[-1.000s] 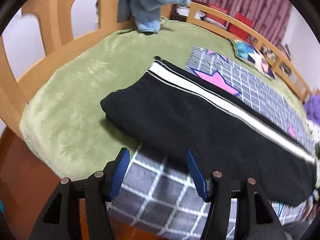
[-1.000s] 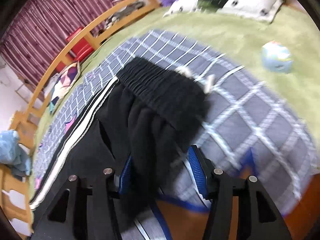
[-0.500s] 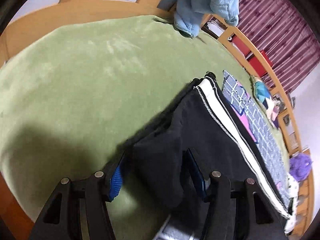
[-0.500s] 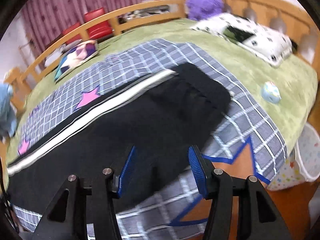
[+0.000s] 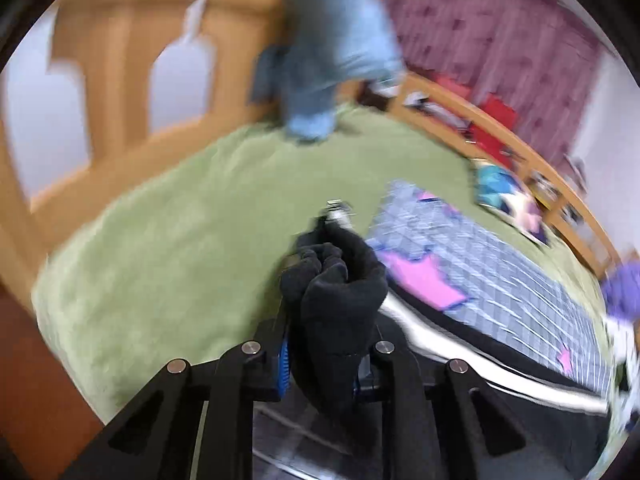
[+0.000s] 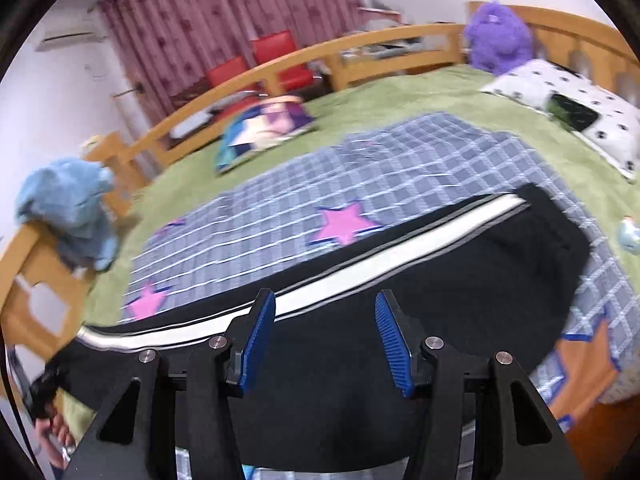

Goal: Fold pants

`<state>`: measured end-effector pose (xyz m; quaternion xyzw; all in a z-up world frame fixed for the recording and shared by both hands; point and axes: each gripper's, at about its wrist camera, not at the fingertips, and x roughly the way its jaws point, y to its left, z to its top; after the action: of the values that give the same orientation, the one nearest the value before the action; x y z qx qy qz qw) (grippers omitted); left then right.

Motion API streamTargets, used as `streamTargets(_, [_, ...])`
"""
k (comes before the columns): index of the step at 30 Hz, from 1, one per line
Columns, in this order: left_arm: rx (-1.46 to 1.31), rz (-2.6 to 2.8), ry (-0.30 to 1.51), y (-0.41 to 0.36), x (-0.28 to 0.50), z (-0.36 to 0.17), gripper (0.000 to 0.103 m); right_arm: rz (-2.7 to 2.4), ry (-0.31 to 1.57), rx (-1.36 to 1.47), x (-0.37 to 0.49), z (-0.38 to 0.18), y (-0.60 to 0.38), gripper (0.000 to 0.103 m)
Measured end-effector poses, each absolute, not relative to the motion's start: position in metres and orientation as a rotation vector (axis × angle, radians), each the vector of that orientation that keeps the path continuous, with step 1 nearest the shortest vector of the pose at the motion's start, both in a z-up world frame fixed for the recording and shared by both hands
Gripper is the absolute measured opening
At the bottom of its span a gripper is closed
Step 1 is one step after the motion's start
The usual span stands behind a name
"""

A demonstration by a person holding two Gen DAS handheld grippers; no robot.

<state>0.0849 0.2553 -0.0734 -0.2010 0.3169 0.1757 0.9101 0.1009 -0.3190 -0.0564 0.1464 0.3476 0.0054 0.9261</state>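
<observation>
A pair of black track pants [image 6: 400, 312] with a white side stripe [image 6: 360, 268] lies lengthwise across a grey checked blanket [image 6: 328, 192] with pink stars, spread over a green bedcover [image 5: 168, 240] on a wooden-railed bed [image 6: 360, 48]. In the right wrist view the pants fill the near part of the bed, the waistband end to the right and the leg end running off to the near left.

The left gripper [image 5: 320, 360] has its blue-padded fingers closed on a bunched wad of the black fabric at the leg end, which stands up between them in thick folds. Behind the wad the rest of the pants and the stripe run away to the right over the blanket. This view is blurred.

The right gripper [image 6: 326, 336] hovers over the middle of the pants with its blue pads [image 6: 260, 332] spread wide apart and nothing between them.

Around the bed: a light blue plush toy [image 6: 72, 208] sits draped over the footboard at the far left, a colourful patchwork cushion [image 6: 264, 124] lies on the green cover near the far rail, a purple plush toy [image 6: 500, 36] rests by the headboard at the far right, and a white pillow [image 6: 568, 112] with dark spots lies next to it. Maroon curtains [image 6: 224, 12] and red chairs [image 6: 280, 56] stand beyond the rail. A small pale blue ball [image 6: 628, 236] sits at the right edge.
</observation>
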Motion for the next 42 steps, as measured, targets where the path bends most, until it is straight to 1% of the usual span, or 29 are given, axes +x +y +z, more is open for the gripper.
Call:
streamTargets(2, [-0.318, 0.293, 0.618, 0.215, 0.085, -0.046, 0.019, 0.01, 0.677, 0.199, 0.088, -0.054, -0.307, 0.052])
streamTargets(4, [-0.224, 0.236, 0.592, 0.165, 0.087, -0.024, 0.019, 0.006, 0.655, 0.129, 0.077, -0.058, -0.303, 0.056])
streamTargets(6, [-0.197, 0.138, 0.597, 0.115, 0.093, -0.011, 0.018, 0.018, 0.69, 0.105, 0.071, -0.064, -0.303, 0.056])
streamTargets(9, [-0.174, 0.024, 0.637, 0.052, 0.104, -0.008, 0.016, 0.057, 0.704, 0.123, 0.06, -0.066, -0.316, 0.056])
streamTargets(12, [-0.112, -0.098, 0.688, -0.023, 0.113, -0.019, 0.016, 0.068, 0.701, 0.155, 0.05, -0.069, -0.333, 0.056])
streamTargets(14, [-0.11, -0.166, 0.728, -0.056, 0.114, -0.032, 0.016, 0.055, 0.71, 0.165, 0.045, -0.074, -0.344, 0.056])
streamTargets(18, [-0.139, -0.284, 0.879, -0.111, 0.114, -0.088, 0.016, 0.03, 0.719, 0.195, 0.041, -0.081, -0.366, 0.056])
streamTargets(21, [-0.122, -0.318, 0.953, -0.119, 0.111, -0.124, 0.017, 0.015, 0.736, 0.232, 0.041, -0.087, -0.383, 0.056])
streamTargets(22, [-0.117, -0.326, 0.976, -0.12, 0.107, -0.132, 0.023, 0.012, 0.741, 0.236, 0.041, -0.089, -0.385, 0.056])
streamTargets(23, [-0.108, -0.323, 0.994, -0.123, 0.105, -0.133, 0.032, 0.01, 0.749, 0.236, 0.042, -0.091, -0.387, 0.056])
streamTargets(24, [-0.09, -0.317, 1.006, -0.122, 0.104, -0.132, 0.038, 0.008, 0.76, 0.225, 0.043, -0.094, -0.388, 0.056])
streamTargets(25, [-0.062, -0.32, 0.994, -0.122, 0.097, -0.126, 0.048, 0.009, 0.769, 0.212, 0.046, -0.096, -0.387, 0.056])
streamTargets(26, [-0.051, -0.324, 0.975, -0.121, 0.095, -0.122, 0.058, 0.013, 0.783, 0.201, 0.049, -0.098, -0.385, 0.056])
streamTargets(27, [-0.044, -0.33, 0.923, -0.112, 0.085, -0.114, 0.063, 0.022, 0.795, 0.195, 0.052, -0.1, -0.382, 0.056])
streamTargets(28, [-0.046, -0.329, 0.889, -0.107, 0.084, -0.109, 0.072, 0.04, 0.81, 0.186, 0.055, -0.103, -0.379, 0.056])
streamTargets(29, [-0.053, -0.324, 0.858, -0.099, 0.081, -0.105, 0.074, 0.051, 0.822, 0.172, 0.058, -0.105, -0.374, 0.056])
streamTargets(30, [-0.071, -0.322, 0.824, -0.087, 0.074, -0.1, 0.074, 0.056, 0.828, 0.15, 0.061, -0.107, -0.368, 0.056])
streamTargets(35, [-0.12, -0.284, 0.793, -0.042, 0.073, -0.092, 0.075, 0.108, 0.837, -0.008, 0.067, -0.114, -0.324, 0.056])
streamTargets(40, [-0.261, -0.183, 0.82, 0.014, 0.081, -0.096, 0.075, 0.235, 0.868, 0.107, 0.084, -0.118, -0.293, 0.056])
streamTargets(42, [-0.322, -0.127, 0.824, 0.04, 0.083, -0.096, 0.075, 0.254, 0.862, 0.092, 0.095, -0.119, -0.274, 0.056])
